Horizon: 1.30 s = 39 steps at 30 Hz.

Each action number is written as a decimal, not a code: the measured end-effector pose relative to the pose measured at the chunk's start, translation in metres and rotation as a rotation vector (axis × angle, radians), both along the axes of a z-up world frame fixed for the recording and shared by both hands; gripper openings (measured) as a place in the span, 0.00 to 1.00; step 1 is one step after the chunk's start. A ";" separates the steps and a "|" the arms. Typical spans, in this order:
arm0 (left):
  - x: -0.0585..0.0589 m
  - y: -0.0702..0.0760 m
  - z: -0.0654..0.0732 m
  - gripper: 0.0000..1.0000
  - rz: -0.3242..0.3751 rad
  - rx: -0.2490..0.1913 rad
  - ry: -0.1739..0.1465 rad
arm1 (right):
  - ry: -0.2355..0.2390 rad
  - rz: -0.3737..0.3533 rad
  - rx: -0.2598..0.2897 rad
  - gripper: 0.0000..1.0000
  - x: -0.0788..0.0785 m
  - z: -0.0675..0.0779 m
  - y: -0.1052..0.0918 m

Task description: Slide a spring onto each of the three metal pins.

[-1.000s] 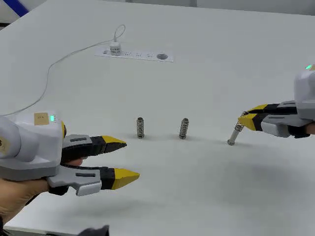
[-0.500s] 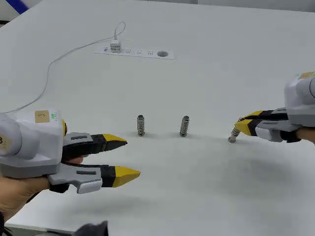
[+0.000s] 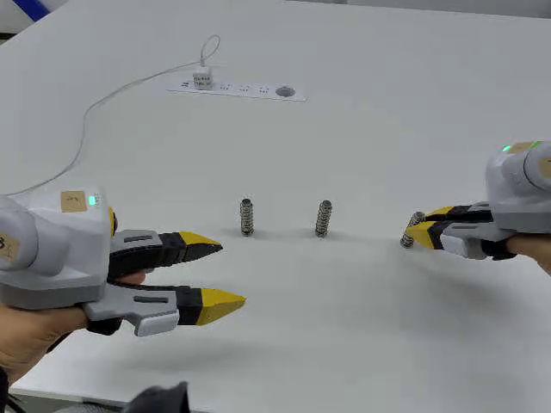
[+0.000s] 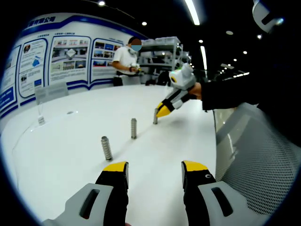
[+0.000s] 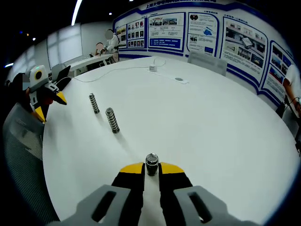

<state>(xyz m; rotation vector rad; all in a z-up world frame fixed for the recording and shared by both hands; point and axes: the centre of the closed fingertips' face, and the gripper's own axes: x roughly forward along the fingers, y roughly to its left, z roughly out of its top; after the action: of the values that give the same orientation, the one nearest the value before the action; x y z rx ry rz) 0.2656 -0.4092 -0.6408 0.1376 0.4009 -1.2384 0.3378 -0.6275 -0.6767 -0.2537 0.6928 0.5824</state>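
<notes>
While the white worktop (image 3: 370,129) is spreading across the head view as the broadest thing, the left tool (image 3: 231,275) is hovering low over its near left part, gripped by a hand (image 3: 26,331). Its jaws are standing wide apart with nothing between the yellow tips, and in the left gripper view (image 4: 155,167) they are pointing along the row of pins. In the right gripper view this tool (image 5: 51,107) is showing far off on the left.

At the right edge of the head view the right tool (image 3: 418,231) is reaching in toward the end of the row, its jaws drawn narrow. In the right gripper view (image 5: 151,168) the yellow tips are pinching the round top of the third pin (image 5: 151,162) between them. The left gripper view is catching this tool (image 4: 163,110) from the far side, its tips touching that pin (image 4: 155,116).

Toward the back of the worktop a flat power strip (image 3: 237,90) is lying with a small white plug (image 3: 202,81) in it, and a thin cable (image 3: 103,101) is trailing from there to the left.

Near the middle, the left pin (image 3: 247,217) and the middle pin (image 3: 324,218) are standing upright, well apart, each wearing a spring. The third pin (image 3: 405,241) is leaning slightly in the right tool's grip; whether a spring is sitting on it I cannot tell.
</notes>
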 end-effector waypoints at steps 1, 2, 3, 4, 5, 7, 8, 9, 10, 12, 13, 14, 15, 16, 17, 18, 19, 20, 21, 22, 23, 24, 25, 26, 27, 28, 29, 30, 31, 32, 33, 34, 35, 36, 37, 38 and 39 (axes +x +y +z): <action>0.000 0.000 0.000 0.46 0.000 0.000 0.000 | 0.002 -0.001 0.000 0.13 0.000 0.000 0.000; 0.000 0.000 0.000 0.46 0.000 -0.001 0.000 | 0.003 -0.002 0.001 0.13 -0.001 0.000 -0.001; 0.000 0.000 0.000 0.46 0.000 -0.001 0.000 | 0.004 -0.003 0.001 0.13 -0.002 0.000 -0.001; 0.000 0.000 0.000 0.46 0.000 0.000 -0.001 | 0.003 -0.004 0.000 0.13 -0.002 0.000 -0.002; 0.000 0.000 0.000 0.47 0.000 -0.001 -0.001 | 0.004 -0.006 0.001 0.13 -0.002 0.000 -0.003; 0.001 0.000 0.000 0.47 0.001 0.000 -0.001 | 0.004 -0.007 0.002 0.13 -0.003 0.000 -0.003; 0.001 0.000 0.000 0.47 0.002 0.000 0.000 | 0.004 -0.007 0.003 0.14 -0.004 0.000 -0.004; 0.001 0.000 0.000 0.47 0.002 -0.001 0.000 | 0.003 -0.009 0.001 0.14 -0.005 0.001 -0.004; 0.001 0.000 0.000 0.47 0.003 -0.002 0.000 | -0.002 -0.009 0.000 0.15 -0.005 0.001 -0.005; 0.002 0.001 0.000 0.47 0.004 -0.002 0.000 | -0.009 -0.009 0.002 0.17 -0.006 0.003 -0.005; 0.002 0.001 0.000 0.47 0.004 -0.002 -0.001 | -0.010 -0.009 0.003 0.17 -0.007 0.003 -0.005; 0.002 0.001 0.000 0.47 0.004 -0.003 -0.001 | -0.013 -0.008 0.002 0.17 -0.007 0.004 -0.005; 0.002 0.001 0.000 0.47 0.005 -0.003 -0.001 | -0.016 -0.008 0.001 0.18 -0.008 0.005 -0.005; 0.002 0.001 0.000 0.47 0.006 -0.004 -0.001 | -0.018 -0.007 0.001 0.18 -0.009 0.005 -0.006; 0.002 0.002 0.001 0.47 0.007 -0.005 -0.001 | -0.022 -0.006 0.001 0.18 -0.010 0.006 -0.006; 0.002 0.002 0.001 0.47 0.008 -0.005 0.000 | -0.025 -0.004 0.001 0.19 -0.011 0.007 -0.006; 0.002 0.002 0.001 0.47 0.010 -0.004 -0.001 | -0.032 0.000 0.003 0.20 -0.013 0.009 -0.006; 0.002 0.003 0.001 0.48 0.011 -0.004 -0.001 | -0.038 0.004 0.006 0.22 -0.014 0.010 -0.005; 0.002 0.003 0.001 0.48 0.012 -0.004 -0.001 | -0.042 0.007 0.007 0.22 -0.015 0.011 -0.005; 0.003 0.004 0.001 0.48 0.014 -0.004 0.000 | -0.046 0.011 0.007 0.23 -0.017 0.011 -0.005; 0.003 0.004 0.001 0.48 0.015 -0.004 0.000 | -0.048 0.013 0.006 0.23 -0.018 0.012 -0.005; 0.003 0.004 0.001 0.48 0.017 -0.003 -0.001 | -0.052 0.019 0.008 0.24 -0.021 0.012 -0.005; 0.003 0.005 0.001 0.48 0.018 -0.002 -0.001 | -0.052 0.020 0.011 0.25 -0.022 0.012 -0.005; 0.003 0.005 0.001 0.48 0.019 -0.002 -0.001 | -0.053 0.022 0.012 0.25 -0.024 0.012 -0.005; 0.003 0.006 0.000 0.48 0.021 -0.001 0.000 | -0.056 0.026 0.014 0.26 -0.026 0.013 -0.005; 0.003 0.006 0.000 0.49 0.021 0.000 0.000 | -0.058 0.029 0.016 0.27 -0.027 0.013 -0.005; 0.003 0.006 0.000 0.49 0.023 0.001 0.001 | -0.064 0.035 0.021 0.28 -0.029 0.014 -0.005; 0.003 0.006 0.000 0.49 0.024 0.001 0.001 | -0.068 0.040 0.023 0.29 -0.031 0.015 -0.004; 0.003 0.007 0.000 0.49 0.025 0.001 0.002 | -0.072 0.046 0.026 0.30 -0.032 0.016 -0.003; 0.003 0.007 0.000 0.49 0.027 0.000 0.004 | -0.079 0.055 0.030 0.31 -0.034 0.017 -0.002; 0.003 0.007 -0.001 0.50 0.028 0.001 0.003 | -0.084 0.059 0.034 0.32 -0.036 0.018 -0.001; 0.004 0.008 -0.001 0.50 0.030 0.004 0.003 | -0.088 0.063 0.036 0.34 -0.037 0.019 -0.001; 0.004 0.008 -0.001 0.50 0.031 0.006 0.002 | -0.091 0.066 0.037 0.35 -0.038 0.020 0.000; 0.004 0.009 -0.002 0.50 0.032 0.006 0.002 | -0.093 0.068 0.039 0.35 -0.039 0.020 0.000; 0.004 0.009 -0.002 0.51 0.035 0.007 0.003 | -0.095 0.069 0.043 0.36 -0.040 0.021 0.001; 0.005 0.010 -0.002 0.51 0.036 0.008 0.003 | -0.095 0.071 0.046 0.37 -0.041 0.022 0.001; 0.005 0.010 -0.002 0.51 0.037 0.011 0.001 | -0.096 0.073 0.049 0.37 -0.042 0.022 0.002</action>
<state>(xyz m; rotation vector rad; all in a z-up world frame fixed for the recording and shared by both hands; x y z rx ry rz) 0.2703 -0.3990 -0.6430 0.1381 0.4091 -1.1996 0.2959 -0.6255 -0.6550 -0.2606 0.5774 0.6515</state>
